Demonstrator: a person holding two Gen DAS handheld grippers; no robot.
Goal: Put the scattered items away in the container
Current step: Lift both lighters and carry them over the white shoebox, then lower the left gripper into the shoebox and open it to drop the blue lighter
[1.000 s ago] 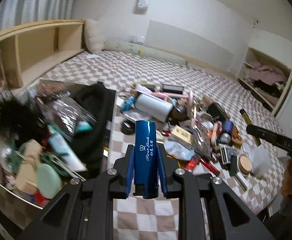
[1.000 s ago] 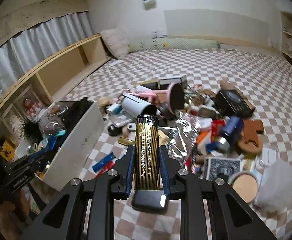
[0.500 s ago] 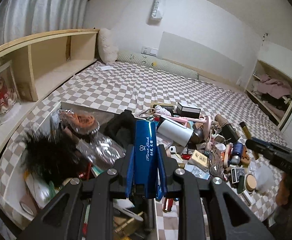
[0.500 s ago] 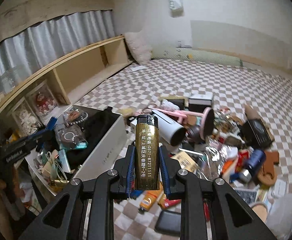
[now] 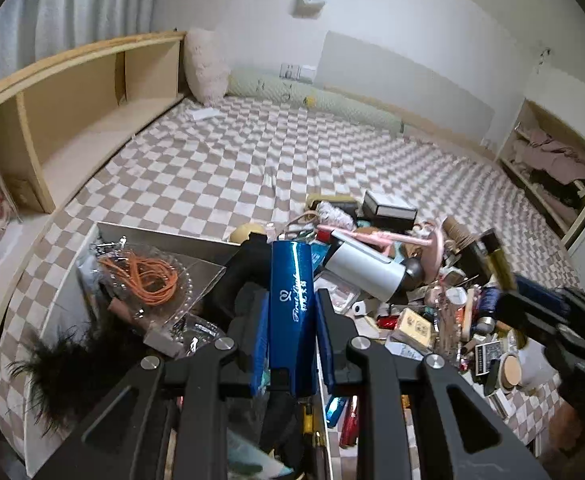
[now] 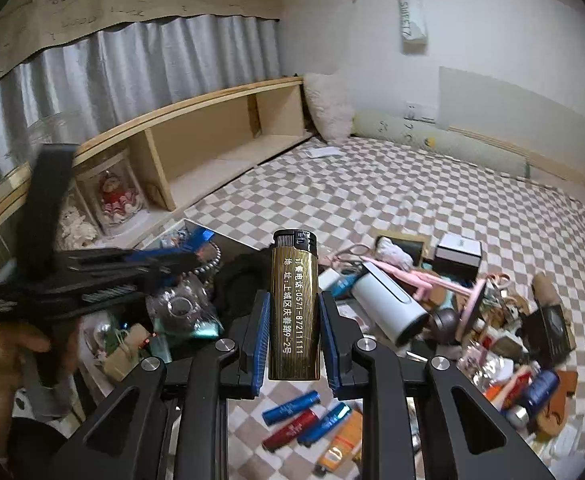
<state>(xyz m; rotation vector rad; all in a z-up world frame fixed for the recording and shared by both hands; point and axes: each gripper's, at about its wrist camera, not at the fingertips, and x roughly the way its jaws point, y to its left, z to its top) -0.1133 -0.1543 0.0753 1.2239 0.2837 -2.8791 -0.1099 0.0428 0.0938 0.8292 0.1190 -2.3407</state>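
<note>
Two grippers are in view, each clamped on a lighter. The left gripper [image 5: 291, 320] has its blue pads pressed against both sides of a blue lighter [image 5: 291, 312] with white script on its body; the lighter stands upright between the fingers, its top rising well past the fingertips. It hangs over the near right edge of the white container [image 5: 140, 234], which already holds a clear packet of orange cord [image 5: 144, 280], a black garment [image 5: 244, 268] and a black feathery thing [image 5: 68, 364].

The right gripper [image 6: 294, 320] is pinched just as narrowly on a gold lighter [image 6: 294, 312] with a black cap and white printed characters down its side, held upright. Below it, on the checkered bedspread [image 6: 412, 200], lie two blue lighters and a red one [image 6: 290, 432], loose beside the container. In this view the left gripper [image 6: 196, 258] shows from the side at the left, over the container's contents.

Right of the container the scattered pile remains on the bedspread: a white cylindrical bottle [image 6: 388, 308] on its side, a pink stand mirror [image 6: 468, 308], a small black and white box [image 6: 458, 252] and many smaller items too jumbled to name.
</note>
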